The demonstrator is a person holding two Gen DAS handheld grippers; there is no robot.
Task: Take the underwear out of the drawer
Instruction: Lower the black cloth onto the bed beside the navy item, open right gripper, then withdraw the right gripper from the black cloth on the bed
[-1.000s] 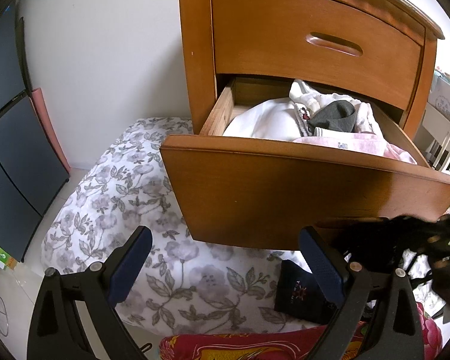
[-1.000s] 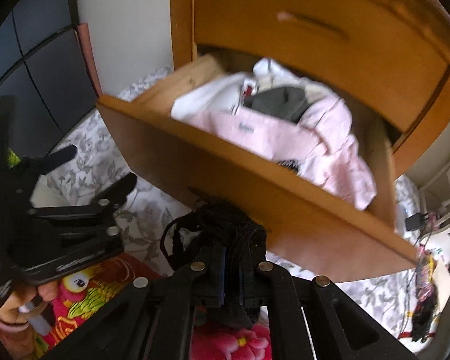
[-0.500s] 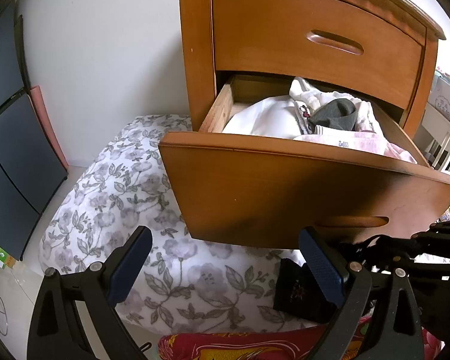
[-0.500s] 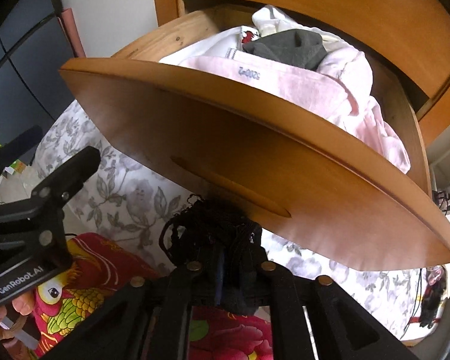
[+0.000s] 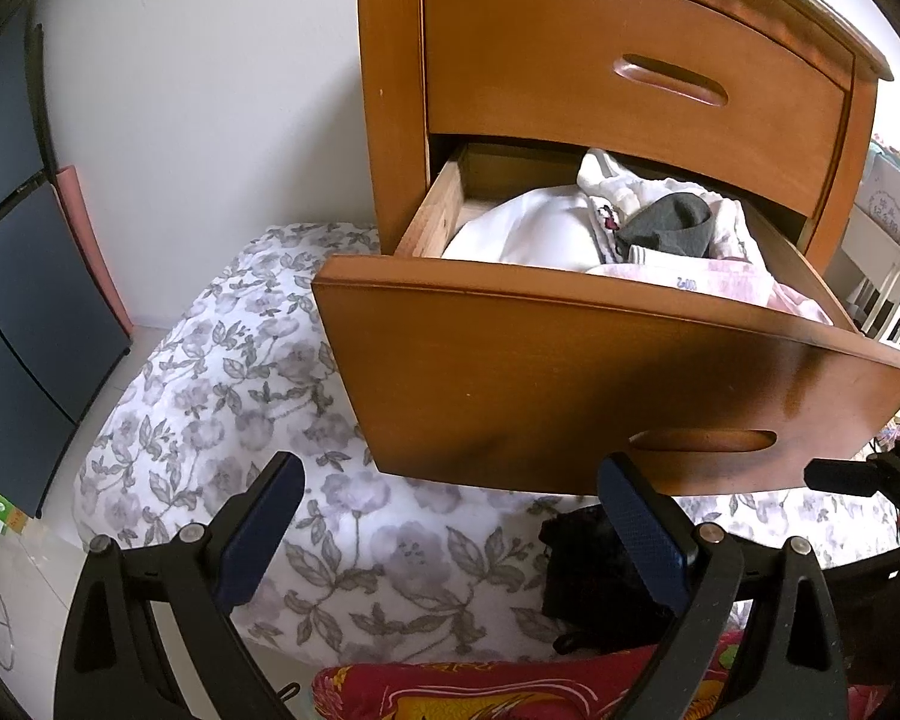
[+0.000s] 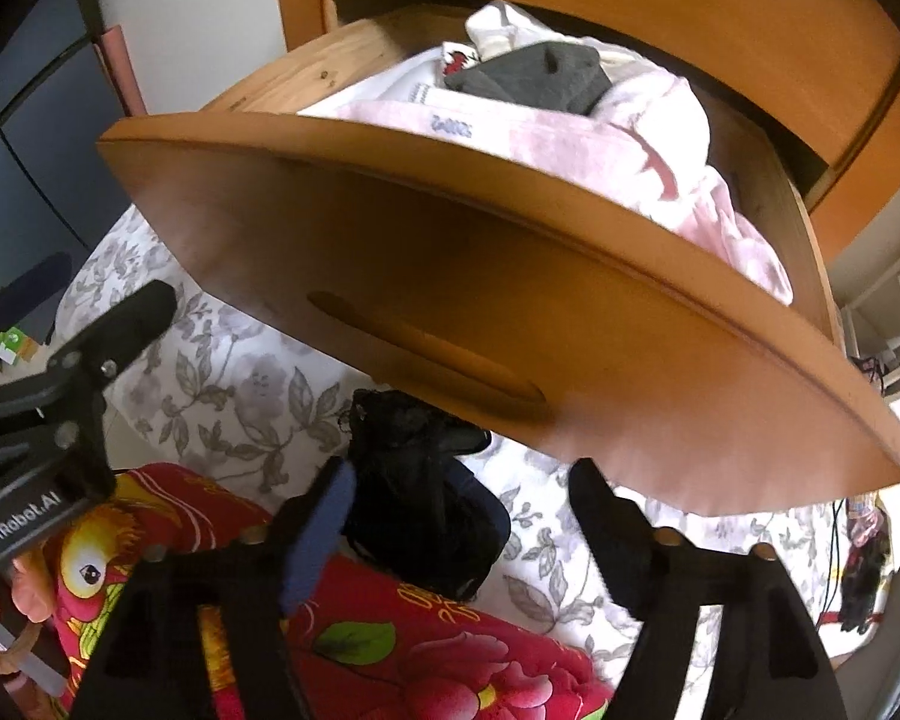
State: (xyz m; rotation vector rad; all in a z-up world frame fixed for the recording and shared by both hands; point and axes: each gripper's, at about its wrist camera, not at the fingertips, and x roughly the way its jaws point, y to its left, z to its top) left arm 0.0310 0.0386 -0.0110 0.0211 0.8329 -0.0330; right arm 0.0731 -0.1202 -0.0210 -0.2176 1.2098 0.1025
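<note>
Bedroom corner: white wall, dark panelled door at 9 o'clock, floral quilt (image 5: 222, 396) spread on the bed under a wooden nightstand (image 5: 570, 60). Lower drawer (image 5: 570, 372) stood pulled open, stuffed with white and pink clothes (image 5: 720, 291) plus a grey sock (image 5: 666, 228) on top. Red printed blanket (image 6: 390, 648) at 6 o'clock. Black lacy underwear (image 6: 414, 480) lay bunched on the quilt below the drawer front, already out. Right hand-held gripper (image 6: 456, 516) had just been opening: jaws wide, released, the underwear between them but not pinched as far as visible. Left hand-held gripper (image 5: 450, 516) also spread apart, empty, hovering over the quilt. The underwear looked very light, soft, limp, lace likely to snag on the pads; best pinched at the thick bunched middle. Quilt was soft and would give under pressure.
</note>
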